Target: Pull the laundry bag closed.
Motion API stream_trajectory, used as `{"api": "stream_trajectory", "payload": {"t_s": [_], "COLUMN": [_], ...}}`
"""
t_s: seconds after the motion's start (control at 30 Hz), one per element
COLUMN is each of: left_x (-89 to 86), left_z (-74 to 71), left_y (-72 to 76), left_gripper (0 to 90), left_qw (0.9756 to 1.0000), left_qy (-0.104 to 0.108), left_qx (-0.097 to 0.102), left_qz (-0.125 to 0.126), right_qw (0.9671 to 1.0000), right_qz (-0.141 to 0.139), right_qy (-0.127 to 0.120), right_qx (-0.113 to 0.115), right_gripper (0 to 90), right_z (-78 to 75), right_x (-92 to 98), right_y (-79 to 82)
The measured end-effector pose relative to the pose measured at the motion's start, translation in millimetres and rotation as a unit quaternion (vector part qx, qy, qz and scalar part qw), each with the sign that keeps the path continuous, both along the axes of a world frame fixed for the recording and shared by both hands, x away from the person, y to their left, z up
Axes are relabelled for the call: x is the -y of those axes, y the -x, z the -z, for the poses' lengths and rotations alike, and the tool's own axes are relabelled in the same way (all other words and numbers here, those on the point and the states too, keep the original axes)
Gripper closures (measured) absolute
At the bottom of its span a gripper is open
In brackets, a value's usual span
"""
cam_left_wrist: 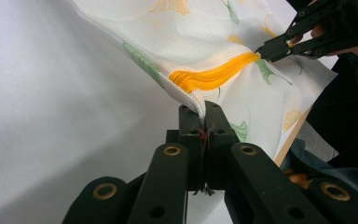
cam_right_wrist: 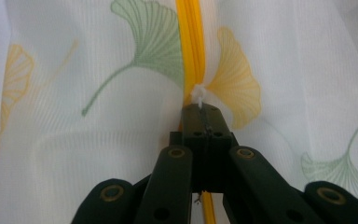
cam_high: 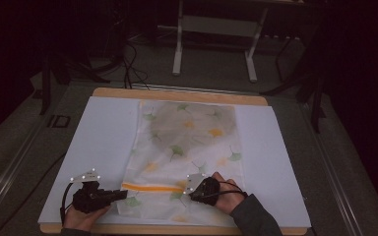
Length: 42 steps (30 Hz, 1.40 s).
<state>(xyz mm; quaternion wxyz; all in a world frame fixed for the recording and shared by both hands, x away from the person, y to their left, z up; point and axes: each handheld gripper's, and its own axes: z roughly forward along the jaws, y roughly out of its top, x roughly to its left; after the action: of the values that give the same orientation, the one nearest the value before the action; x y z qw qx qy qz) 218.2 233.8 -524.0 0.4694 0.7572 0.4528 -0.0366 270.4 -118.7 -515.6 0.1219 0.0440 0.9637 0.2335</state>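
Landmark = the orange zipper (cam_high: 152,187), a straight band running across the near end of a white mesh bag (cam_high: 187,147) w/ green and yellow ginkgo-leaf print. Bag lies flat on a white sheet (cam_high: 98,147) covering a wooden board (cam_high: 177,94); its far end, well away from the zipper, looks grey and shadowed, something dim inside, can't tell what.

Left gripper (cam_high: 124,194) sits at the zipper's left end, jaws pressed together on the bag's edge. In the left gripper view the gripper (cam_left_wrist: 204,112) pinches a pulled-up corner of fabric right where the zipper (cam_left_wrist: 214,74) ends; the mesh tents up from the sheet (cam_left_wrist: 51,93) toward the jaws. A bit of red shows betw. the pads, can't tell what it is.

Right gripper (cam_high: 191,195) is at the zipper's right end, also clamped. In the right gripper view the tips (cam_right_wrist: 204,109) close on a small white tab (cam_right_wrist: 198,94) sitting on the zipper (cam_right_wrist: 190,42), prob. the slider pull, though too small to be sure. Zipper runs straight away from the jaws, leaf prints either side of it.

The left gripper view also catches the right gripper (cam_left_wrist: 265,50) farther off, tips meeting at the zipper's far end, a hand (cam_left_wrist: 354,44) behind it.

Zipper looks taut betw. the two grips. A grey sleeve (cam_high: 251,216) comes in near the zipper's right end.
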Motion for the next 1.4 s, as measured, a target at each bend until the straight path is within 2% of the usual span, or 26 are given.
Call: {"api": "stream_trajectory", "payload": {"t_s": [1.0, 1.4], "left_x": [-0.1, -0.2], "left_z": [0.4, 0.4], "left_y": [0.1, -0.1], "left_gripper": [88.4, 88.4], "left_qw": [1.0000, 1.0000], "left_qy": [0.001, 0.001], "left_qx": [0.000, -0.001], "left_qz": [0.000, -0.001], "right_qw": [0.9995, 0.9993], "right_qz": [0.032, 0.038], "right_qy": [-0.005, 0.004], "right_qx": [-0.001, 0.001], "right_gripper": [90.0, 90.0], "right_z": [0.0, -1.5], "right_x": [32.0, 41.5], "right_y": [0.8, 0.6]}}
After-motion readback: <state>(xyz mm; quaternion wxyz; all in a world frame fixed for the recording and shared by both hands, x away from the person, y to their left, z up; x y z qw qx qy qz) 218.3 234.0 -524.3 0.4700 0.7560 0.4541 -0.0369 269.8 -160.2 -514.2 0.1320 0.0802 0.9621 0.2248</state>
